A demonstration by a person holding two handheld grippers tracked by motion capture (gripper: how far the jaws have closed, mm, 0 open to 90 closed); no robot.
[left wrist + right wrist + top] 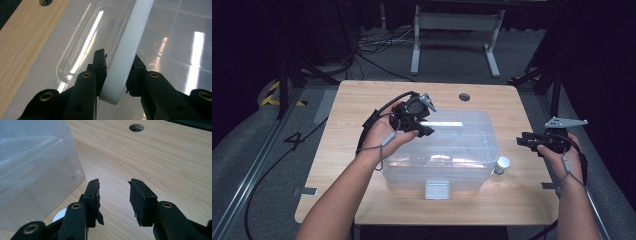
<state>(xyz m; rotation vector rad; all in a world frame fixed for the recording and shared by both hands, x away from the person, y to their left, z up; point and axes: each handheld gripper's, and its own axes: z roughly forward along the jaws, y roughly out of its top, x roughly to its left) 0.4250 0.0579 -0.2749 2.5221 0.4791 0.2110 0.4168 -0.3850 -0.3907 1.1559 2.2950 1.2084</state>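
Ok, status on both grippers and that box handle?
Left gripper shut on white handle atop the clear box. Right gripper open, empty, beside box over table. Small white cap by box, nothing blocking.

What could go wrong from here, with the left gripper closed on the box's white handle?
The left gripper pinches the white handle only near its curved end, so it might slip out if pulled. The lid looks latched by the front clip; lifting may drag the whole box. The small white cap beside the box could get knocked.
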